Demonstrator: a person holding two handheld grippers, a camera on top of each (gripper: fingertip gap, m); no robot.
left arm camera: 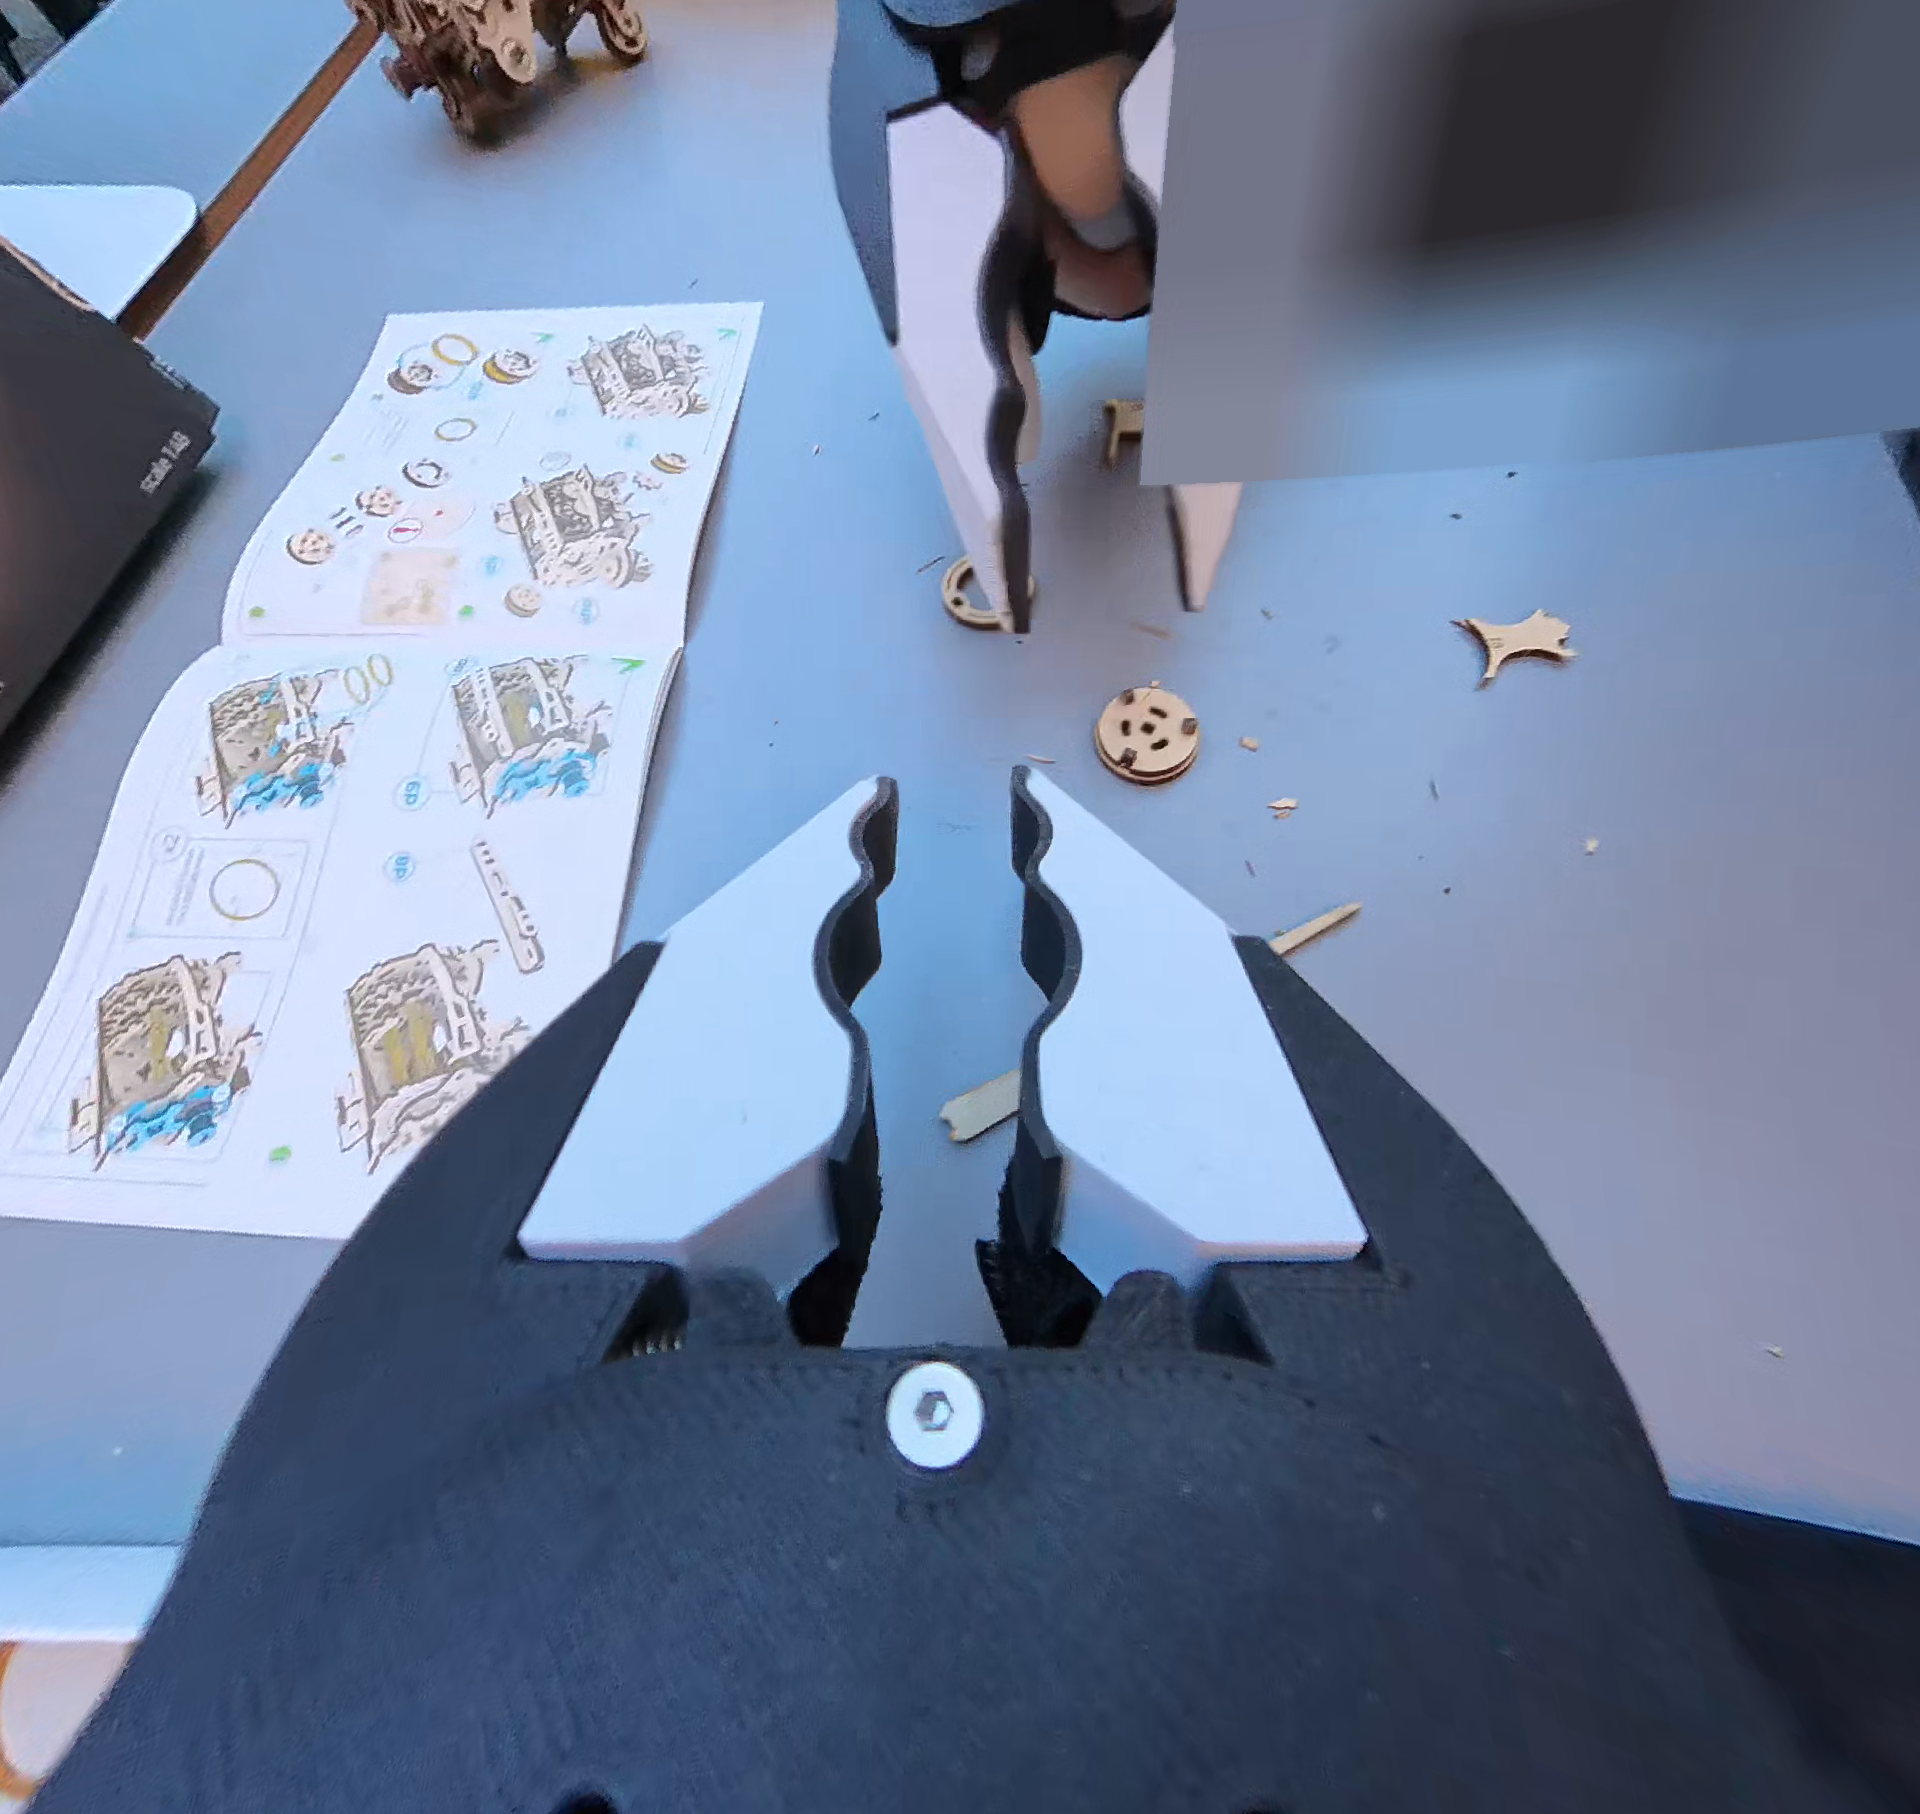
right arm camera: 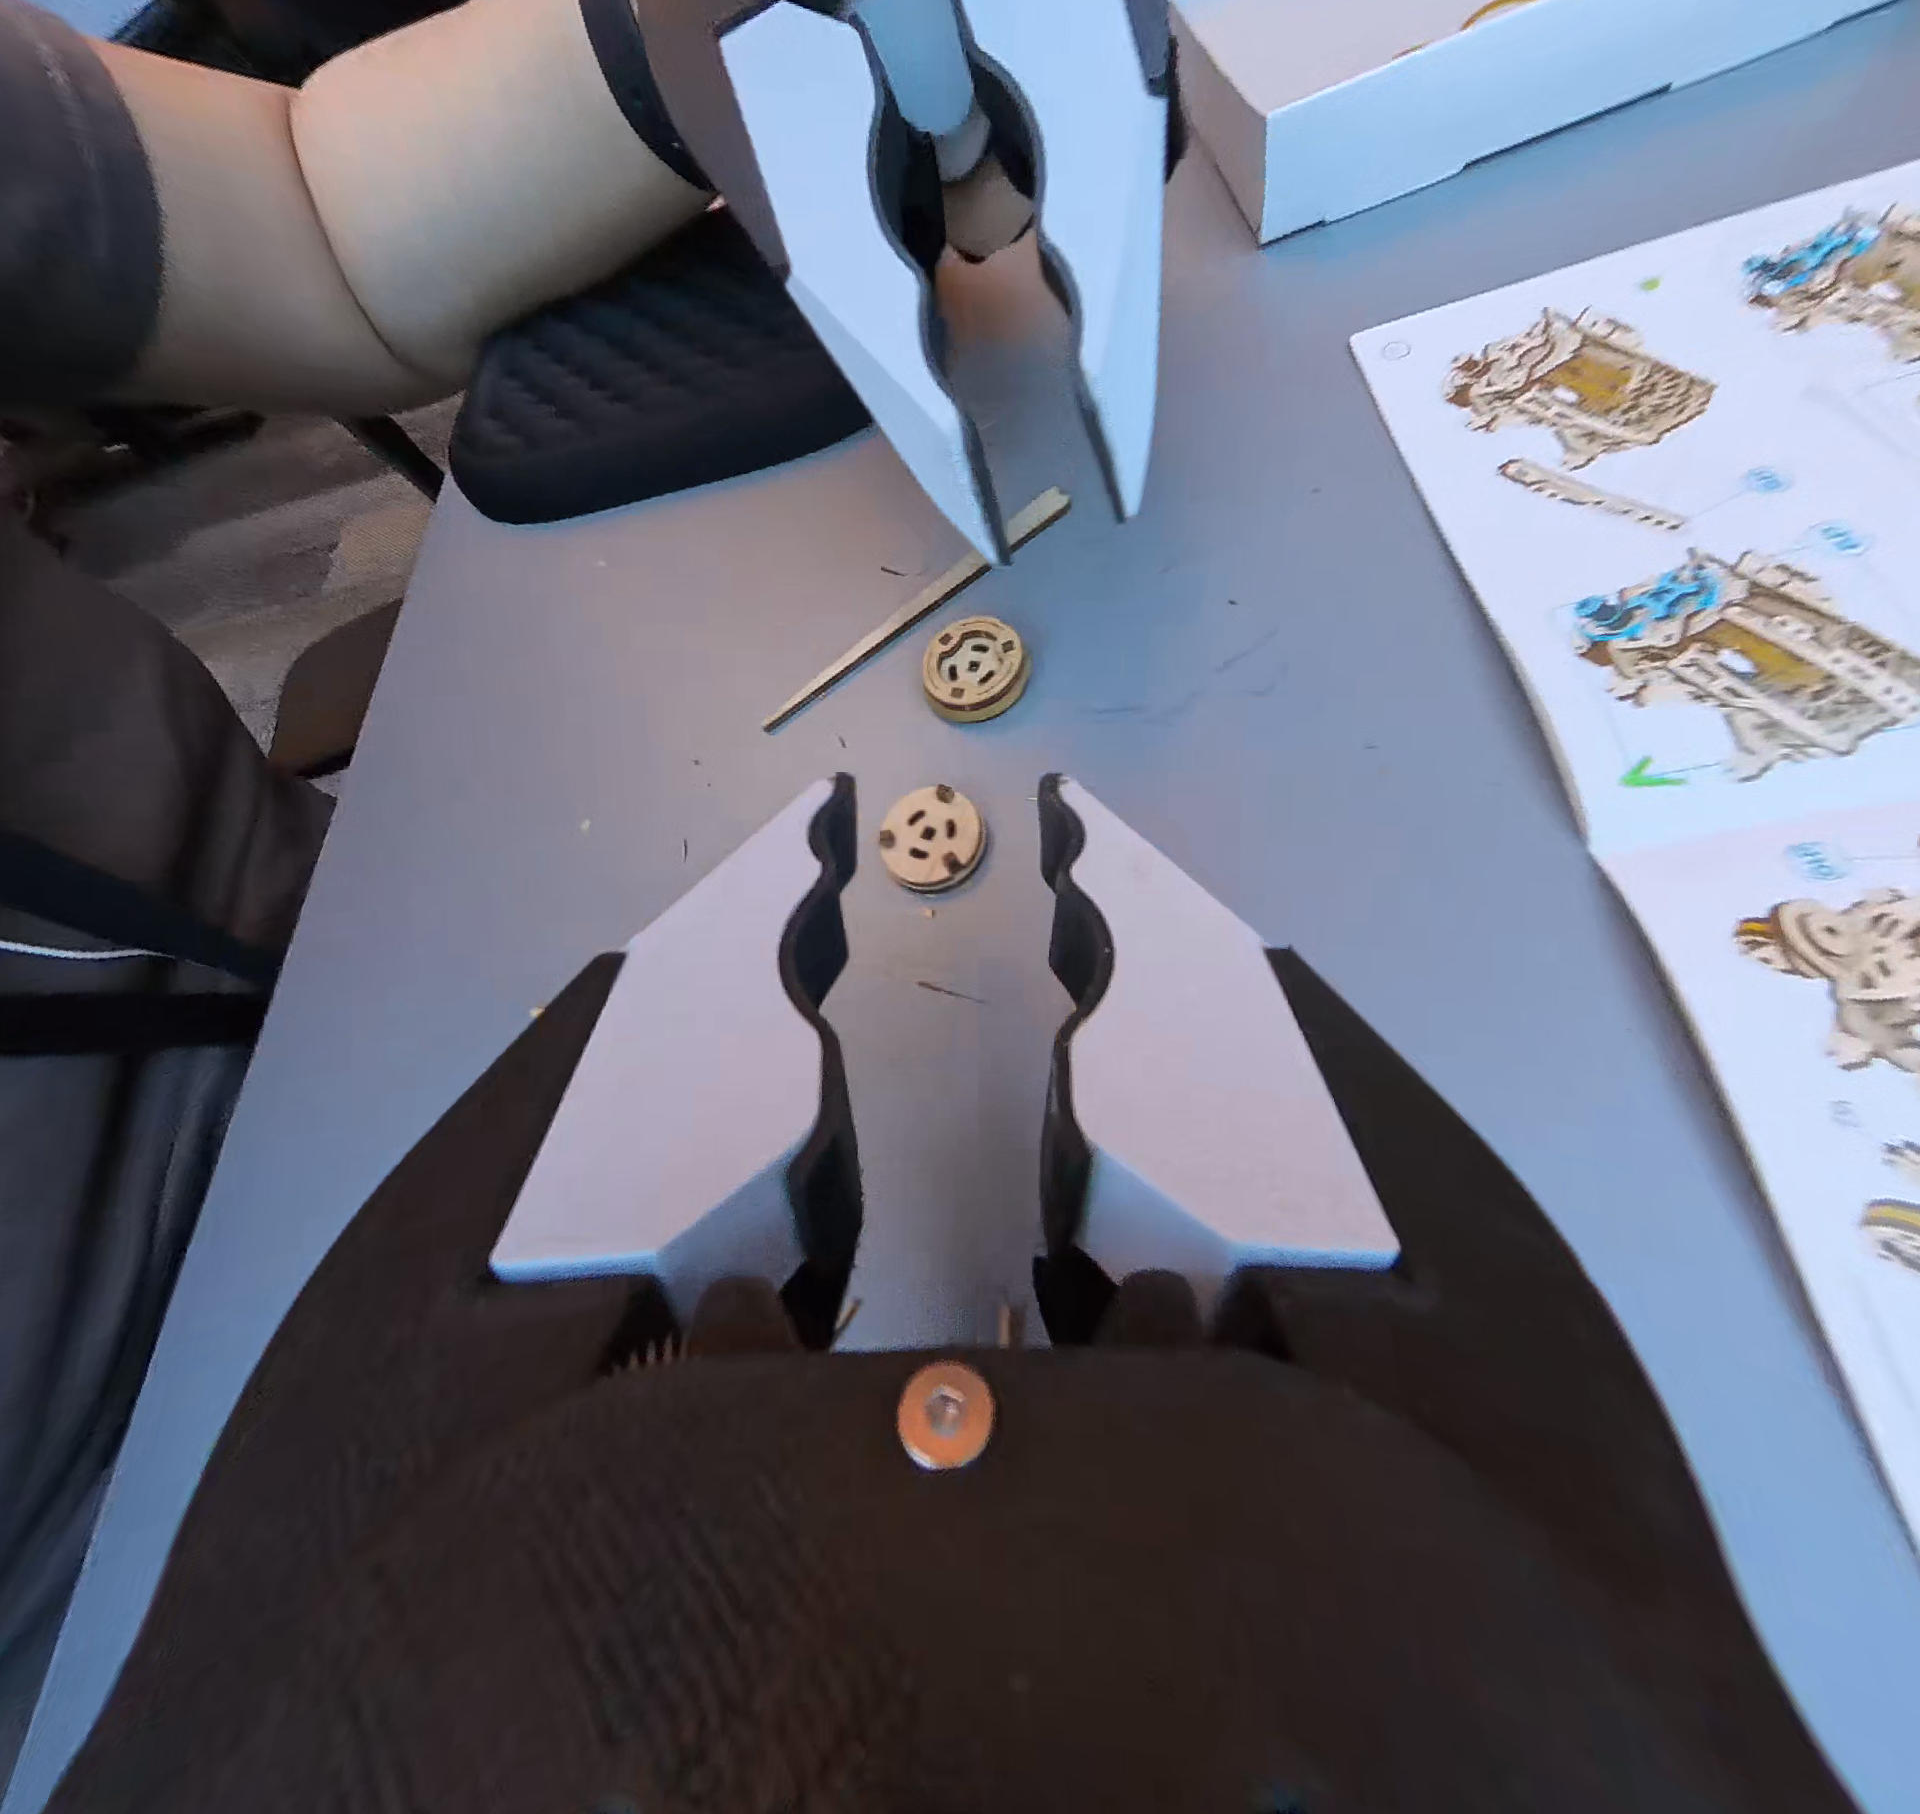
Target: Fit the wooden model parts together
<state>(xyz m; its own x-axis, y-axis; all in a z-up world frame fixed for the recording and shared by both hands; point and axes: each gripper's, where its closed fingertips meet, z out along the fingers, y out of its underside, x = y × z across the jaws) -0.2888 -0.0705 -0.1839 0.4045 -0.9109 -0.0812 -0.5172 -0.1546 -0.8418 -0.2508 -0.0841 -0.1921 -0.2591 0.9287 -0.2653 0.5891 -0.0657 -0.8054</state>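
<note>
Nothing is joined yet, as far as I can judge — every loose part lies flat on the grey table (right arm camera: 1299,829). My right gripper (right arm camera: 945,782) is parted and empty, with a pale wooden disc (right arm camera: 932,837) lying between its fingertips. Just beyond sits a darker ringed disc (right arm camera: 975,668), then a thin wooden stick (right arm camera: 914,611). Farther off my left gripper (right arm camera: 1060,517) hangs over that stick, slightly open — holding nothing.

On the bench (right arm camera: 1299,725), two wooden discs (right arm camera: 933,837) (right arm camera: 975,668) lie near each other, a thin stick (right arm camera: 883,637) just beside them; the instruction booklet (right arm camera: 1662,621) lies well apart.
</note>
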